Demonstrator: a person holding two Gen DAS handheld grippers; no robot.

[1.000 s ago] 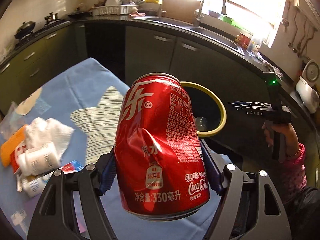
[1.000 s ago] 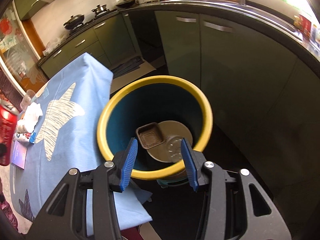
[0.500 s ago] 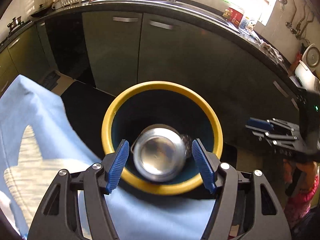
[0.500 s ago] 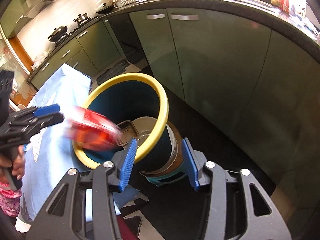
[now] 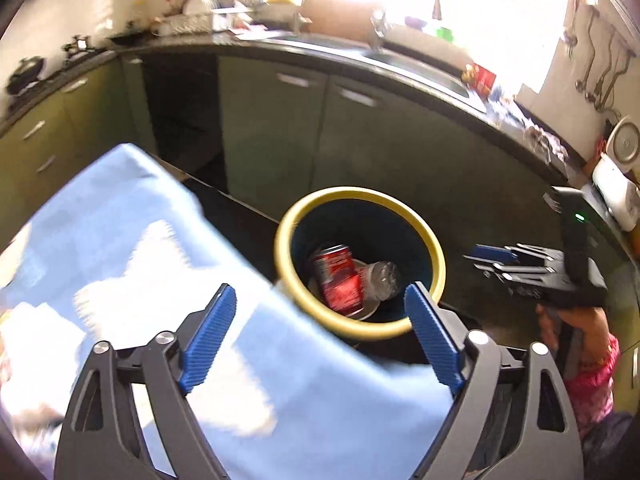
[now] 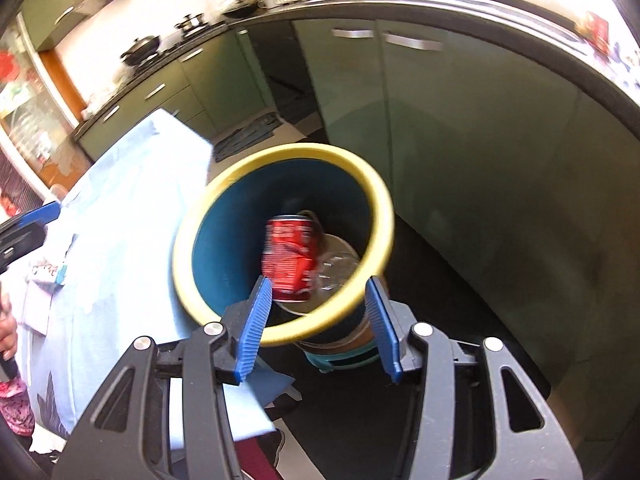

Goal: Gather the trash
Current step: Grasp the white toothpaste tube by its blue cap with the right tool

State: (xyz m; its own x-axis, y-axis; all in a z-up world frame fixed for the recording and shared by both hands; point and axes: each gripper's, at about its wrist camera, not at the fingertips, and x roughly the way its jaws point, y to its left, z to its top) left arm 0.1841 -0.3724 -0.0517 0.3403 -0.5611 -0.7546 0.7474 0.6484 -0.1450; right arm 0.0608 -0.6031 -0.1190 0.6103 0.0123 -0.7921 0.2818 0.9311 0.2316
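Now the red can (image 5: 339,276), clamped a second ago, lies released inside the yellow-rimmed bin (image 5: 434,248) at centre frame, probably settled; left gripper (image 5: 320,336) jaws just widened, empty; right gripper (image 6: 320,324) apart, empty.

I count one bin (image 5: 434,248) with a yellow rim, one red can (image 5: 338,276) inside it, and what may be one clear bottle (image 5: 384,276), too blurred to be sure. My two grippers (image 5: 320,334) (image 6: 316,320), one blue cloth (image 5: 120,216).
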